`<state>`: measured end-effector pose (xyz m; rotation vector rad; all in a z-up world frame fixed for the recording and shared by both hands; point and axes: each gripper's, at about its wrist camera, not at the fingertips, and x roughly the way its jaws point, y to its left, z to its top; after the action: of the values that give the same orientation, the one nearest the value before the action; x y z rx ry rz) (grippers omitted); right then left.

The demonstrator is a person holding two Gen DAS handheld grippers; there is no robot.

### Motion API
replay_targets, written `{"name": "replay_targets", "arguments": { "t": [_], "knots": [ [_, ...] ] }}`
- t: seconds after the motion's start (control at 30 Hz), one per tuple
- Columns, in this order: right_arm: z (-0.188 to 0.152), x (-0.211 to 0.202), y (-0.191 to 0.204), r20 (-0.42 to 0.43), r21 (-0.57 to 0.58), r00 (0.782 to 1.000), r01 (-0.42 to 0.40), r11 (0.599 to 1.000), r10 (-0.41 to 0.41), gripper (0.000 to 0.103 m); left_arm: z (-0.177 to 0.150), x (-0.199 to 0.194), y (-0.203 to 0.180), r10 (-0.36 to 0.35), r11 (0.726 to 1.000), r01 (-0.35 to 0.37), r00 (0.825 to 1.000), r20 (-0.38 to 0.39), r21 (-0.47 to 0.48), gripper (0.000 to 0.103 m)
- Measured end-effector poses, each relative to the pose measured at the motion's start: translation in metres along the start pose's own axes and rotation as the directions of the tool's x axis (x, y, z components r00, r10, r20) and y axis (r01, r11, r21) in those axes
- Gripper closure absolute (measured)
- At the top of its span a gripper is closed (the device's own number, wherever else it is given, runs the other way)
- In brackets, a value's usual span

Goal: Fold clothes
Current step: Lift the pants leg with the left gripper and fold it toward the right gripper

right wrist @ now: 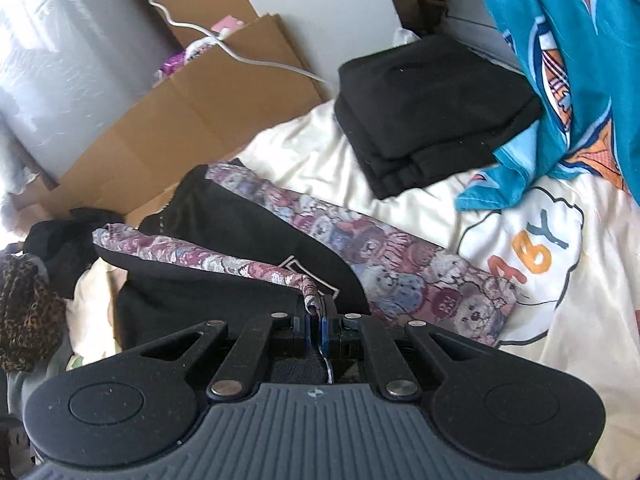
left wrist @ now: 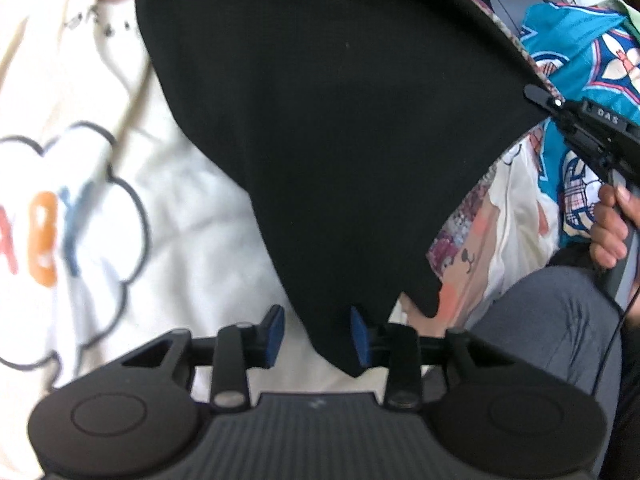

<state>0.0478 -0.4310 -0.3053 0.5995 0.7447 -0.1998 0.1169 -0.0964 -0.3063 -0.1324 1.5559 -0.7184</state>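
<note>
A black garment [left wrist: 320, 128] with a bear-patterned edge hangs in front of the left wrist view. Its lower corner dangles between the blue pads [left wrist: 276, 326] of my left gripper [left wrist: 318, 332], which stands open; the cloth brushes the right-hand pad only. At the upper right, my right gripper [left wrist: 538, 94] is shut on the garment's patterned hem. The right wrist view shows that gripper [right wrist: 316, 326] pinching the patterned hem [right wrist: 308, 292], with the black garment [right wrist: 224, 240] spread beyond it over a white blanket [right wrist: 560, 320].
A folded black stack [right wrist: 432, 120] lies on the blanket, beside a teal jersey [right wrist: 560, 60]. Cardboard boxes [right wrist: 180, 120] stand beyond the edge, and leopard-print cloth [right wrist: 24, 312] lies at the left. A person's hand [left wrist: 612, 224] and grey-trousered leg [left wrist: 552, 320] are at the right.
</note>
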Motion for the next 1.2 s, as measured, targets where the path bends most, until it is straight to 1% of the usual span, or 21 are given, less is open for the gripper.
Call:
{"name": "replay_targets", "arguments": {
  "t": [0.1,0.23,0.3,0.4,0.43,0.47,0.5,0.53,0.57,0.63,0.73,0.83,0.9,1.0,1.2],
  "knots": [
    [0.0,0.006,-0.005,-0.012,0.017,1.0,0.018,1.0,-0.017,0.098,-0.007,0.01,0.001,-0.014,1.0,0.014,1.0,-0.016,-0.012,0.063],
    [0.001,0.01,-0.012,-0.018,0.052,0.999,0.039,0.998,-0.038,0.098,-0.011,0.017,0.005,-0.037,0.998,0.037,0.999,-0.012,-0.043,0.059],
    [0.002,0.012,-0.016,-0.018,0.066,0.999,0.052,0.996,-0.051,0.098,-0.011,0.018,0.007,-0.043,0.998,0.043,0.999,-0.006,-0.052,0.059],
    [0.002,0.016,-0.019,-0.024,0.076,0.998,0.064,0.995,-0.062,0.098,-0.01,0.021,0.009,-0.059,0.993,0.061,0.998,0.017,-0.101,0.058],
    [0.002,0.017,-0.02,-0.028,0.078,0.998,0.066,0.995,-0.064,0.098,-0.01,0.022,0.007,-0.06,0.994,0.062,0.998,0.03,-0.095,0.058],
    [0.002,0.019,-0.021,-0.031,0.082,0.997,0.069,0.994,-0.067,0.098,-0.009,0.023,0.003,-0.062,0.995,0.064,0.997,0.041,-0.072,0.063],
    [0.002,0.02,-0.022,-0.035,0.086,0.997,0.071,0.994,-0.068,0.098,-0.009,0.023,-0.001,-0.067,0.997,0.07,0.996,0.052,-0.042,0.072],
    [0.002,0.021,-0.023,-0.038,0.091,0.997,0.072,0.993,-0.069,0.098,-0.009,0.025,-0.005,-0.073,0.997,0.074,0.996,0.055,-0.016,0.091],
    [0.002,0.021,-0.024,-0.041,0.097,0.997,0.073,0.993,-0.069,0.098,-0.009,0.026,-0.007,-0.075,0.997,0.075,0.996,0.051,-0.002,0.096],
    [0.002,0.022,-0.027,-0.042,0.111,0.997,0.072,0.991,-0.068,0.098,-0.008,0.024,-0.011,-0.085,0.996,0.083,0.995,0.056,0.025,0.098],
    [0.003,0.02,-0.03,-0.035,0.127,0.997,0.072,0.989,-0.068,0.098,-0.009,0.01,-0.013,-0.136,0.99,0.132,0.988,0.073,0.056,0.099],
    [0.004,0.015,-0.03,-0.02,0.127,0.998,0.062,0.99,-0.06,0.098,-0.009,0.01,-0.019,-0.177,0.982,0.171,0.98,0.092,0.077,0.099],
    [0.006,0.013,-0.032,-0.012,0.124,0.998,0.064,0.99,-0.063,0.098,-0.009,0.011,-0.02,-0.187,0.98,0.179,0.978,0.097,0.083,0.099],
    [0.009,0.008,-0.04,0.01,0.131,0.996,0.088,0.987,-0.09,0.098,-0.007,0.011,-0.025,-0.193,0.979,0.184,0.977,0.094,0.089,0.099],
    [0.008,0.008,-0.071,0.018,0.238,0.991,0.121,0.964,-0.129,0.098,0.001,0.018,-0.046,-0.2,0.973,0.189,0.977,0.078,0.13,0.099]
  ]
}}
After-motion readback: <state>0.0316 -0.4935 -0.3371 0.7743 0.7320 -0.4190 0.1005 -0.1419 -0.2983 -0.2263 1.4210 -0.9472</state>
